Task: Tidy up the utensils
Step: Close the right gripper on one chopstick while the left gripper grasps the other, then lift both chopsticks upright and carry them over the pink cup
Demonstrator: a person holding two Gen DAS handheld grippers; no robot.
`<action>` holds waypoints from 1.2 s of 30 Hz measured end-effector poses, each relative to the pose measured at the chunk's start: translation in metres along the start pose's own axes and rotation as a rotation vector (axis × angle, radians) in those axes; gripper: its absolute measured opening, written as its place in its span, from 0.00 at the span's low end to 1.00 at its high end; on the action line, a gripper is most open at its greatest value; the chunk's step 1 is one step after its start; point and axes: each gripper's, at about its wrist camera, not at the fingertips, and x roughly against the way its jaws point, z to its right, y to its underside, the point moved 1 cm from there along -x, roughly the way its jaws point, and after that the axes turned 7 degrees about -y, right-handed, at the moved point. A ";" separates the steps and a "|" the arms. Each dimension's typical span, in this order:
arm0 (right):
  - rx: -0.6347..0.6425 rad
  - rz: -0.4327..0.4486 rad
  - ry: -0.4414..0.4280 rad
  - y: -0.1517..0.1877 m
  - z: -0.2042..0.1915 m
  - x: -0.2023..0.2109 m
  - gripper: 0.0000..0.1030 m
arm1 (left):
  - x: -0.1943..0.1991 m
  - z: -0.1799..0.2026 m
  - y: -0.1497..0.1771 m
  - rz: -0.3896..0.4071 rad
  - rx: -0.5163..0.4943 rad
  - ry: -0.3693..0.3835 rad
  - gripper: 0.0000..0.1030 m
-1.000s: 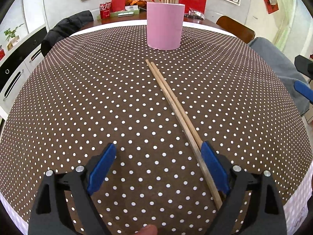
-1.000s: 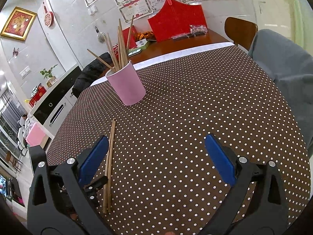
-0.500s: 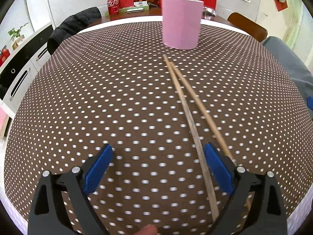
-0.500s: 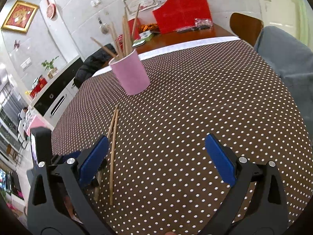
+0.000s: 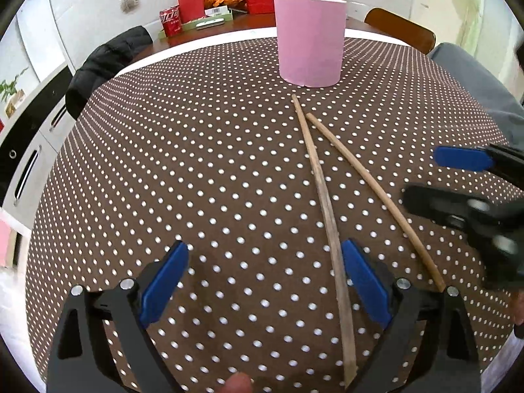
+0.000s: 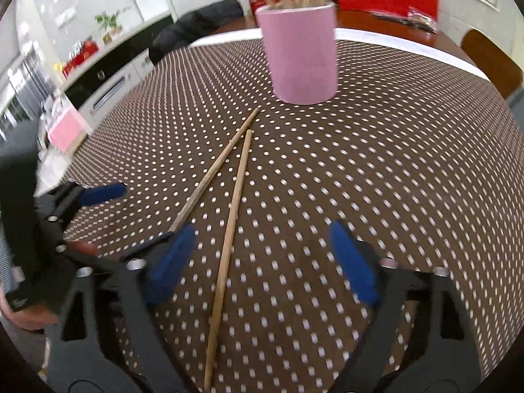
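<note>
Two wooden chopsticks lie in a narrow V on the dotted tablecloth, tips toward a pink cup (image 5: 309, 39) holding several more chopsticks. The darker chopstick (image 5: 327, 203) runs between the jaws of my left gripper (image 5: 265, 278), close to its right finger; this gripper is open and touches nothing. The lighter chopstick (image 6: 234, 209) lies between the jaws of my right gripper (image 6: 262, 262). Those jaws are closing, but the pads stand clear of it. In the right wrist view the darker chopstick (image 6: 213, 173) passes under the left finger. The pink cup (image 6: 299, 55) stands beyond.
The right gripper (image 5: 452, 180) shows at the right edge of the left wrist view. A black jacket (image 5: 104, 62) hangs on a chair at the far left. A wooden chair (image 5: 402, 29) and a grey cloth (image 5: 475, 78) sit at the far right. Red boxes line the back.
The two chopsticks have spread from side by side into a V. My right gripper has swung left over the lighter one and its jaws have narrowed. The darker one now lies inside my left gripper's jaws.
</note>
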 end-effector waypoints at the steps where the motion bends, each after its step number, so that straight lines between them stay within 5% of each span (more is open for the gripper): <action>1: 0.012 -0.012 0.005 -0.003 -0.002 -0.006 0.57 | -0.002 -0.002 -0.003 0.001 -0.003 -0.004 0.91; 2: 0.029 -0.032 0.011 -0.007 -0.006 -0.014 0.44 | -0.004 -0.004 -0.004 0.002 -0.003 -0.008 0.91; 8: 0.120 -0.060 0.099 -0.014 -0.020 -0.025 0.22 | -0.015 -0.011 -0.022 0.006 -0.017 -0.026 0.91; 17: 0.050 -0.047 0.098 -0.003 -0.003 -0.007 0.23 | -0.020 0.012 -0.040 0.026 -0.095 -0.040 0.90; 20: 0.068 -0.046 0.104 -0.003 -0.011 -0.010 0.22 | -0.020 0.009 -0.043 0.007 -0.057 0.097 0.62; 22: 0.099 -0.050 0.114 -0.003 -0.021 -0.016 0.16 | -0.018 0.010 -0.044 0.020 -0.066 0.116 0.28; 24: 0.107 -0.057 0.112 -0.005 -0.025 -0.019 0.06 | -0.017 0.008 -0.043 0.016 -0.063 0.151 0.06; 28: 0.090 -0.046 0.066 -0.005 -0.022 -0.018 0.06 | -0.012 -0.001 -0.036 0.031 -0.007 0.187 0.06; 36: 0.007 0.115 -0.062 -0.007 -0.005 0.021 0.06 | 0.022 -0.028 -0.039 0.167 0.139 0.208 0.06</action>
